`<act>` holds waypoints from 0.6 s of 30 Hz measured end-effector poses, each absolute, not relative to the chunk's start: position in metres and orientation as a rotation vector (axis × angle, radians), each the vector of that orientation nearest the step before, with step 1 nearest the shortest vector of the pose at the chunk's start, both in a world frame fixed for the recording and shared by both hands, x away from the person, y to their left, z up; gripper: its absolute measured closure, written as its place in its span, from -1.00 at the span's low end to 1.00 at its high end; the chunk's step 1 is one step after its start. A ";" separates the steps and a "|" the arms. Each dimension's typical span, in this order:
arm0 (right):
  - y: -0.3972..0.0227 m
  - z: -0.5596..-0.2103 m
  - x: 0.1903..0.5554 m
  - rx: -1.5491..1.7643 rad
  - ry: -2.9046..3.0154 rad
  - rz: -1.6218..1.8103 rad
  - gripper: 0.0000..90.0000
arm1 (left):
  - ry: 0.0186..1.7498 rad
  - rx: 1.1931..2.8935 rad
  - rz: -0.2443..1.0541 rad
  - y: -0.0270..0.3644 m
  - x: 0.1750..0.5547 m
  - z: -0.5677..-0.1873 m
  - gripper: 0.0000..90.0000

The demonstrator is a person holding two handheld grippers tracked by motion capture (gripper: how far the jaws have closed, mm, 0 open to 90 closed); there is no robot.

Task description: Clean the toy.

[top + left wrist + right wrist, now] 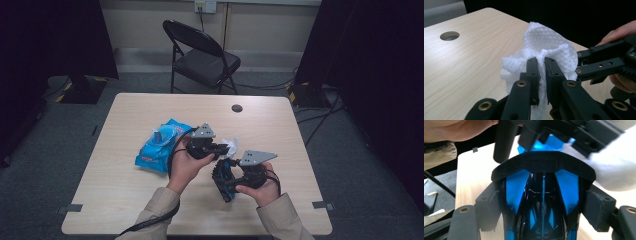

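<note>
The pale wooden counter point(125, 195) carries a blue pack of wet wipes point(159, 146) lying flat at the person's left, within easy reach, which suits work that draws wipes from it. Just right of the pack, above the middle of the counter, both hands meet. The right gripper point(223, 176) holds a black and blue toy car point(541, 202) lifted clear of the surface, seemingly turned so a face is offered up for cleaning; its jaws stand fairly wide, pads clamped on the car's two sides. The left gripper point(226, 148) brings a white textured wipe point(549, 47) up beside the car, the cloth bunched and rising past its tips. Its jaws are nearly closed, pinching a fold of the wipe between them. From the way the two are held, I judge the step in hand to be wiping the car, with the wipe just beside it.
</note>
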State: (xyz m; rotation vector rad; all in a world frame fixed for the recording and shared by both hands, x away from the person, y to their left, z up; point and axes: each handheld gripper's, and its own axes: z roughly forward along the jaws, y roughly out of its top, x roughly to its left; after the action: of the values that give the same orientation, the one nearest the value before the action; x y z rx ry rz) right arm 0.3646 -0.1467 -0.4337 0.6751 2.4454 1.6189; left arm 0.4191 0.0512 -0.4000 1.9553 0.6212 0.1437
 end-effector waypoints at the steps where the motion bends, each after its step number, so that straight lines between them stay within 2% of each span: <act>1: -0.147 -0.434 0.365 0.676 2.443 1.620 -0.43 | 0.625 1.953 0.149 0.052 0.419 -0.400 0.84; 18: -0.174 -0.435 0.375 0.795 2.356 1.607 -0.43 | 0.619 1.910 0.144 0.089 0.402 -0.389 0.84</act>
State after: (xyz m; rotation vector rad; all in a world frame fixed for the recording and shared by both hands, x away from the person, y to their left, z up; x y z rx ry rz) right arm 0.3750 -0.1735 -0.4347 0.7948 2.3564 1.6070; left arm 0.4016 0.0890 -0.3888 1.9096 0.6187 0.1443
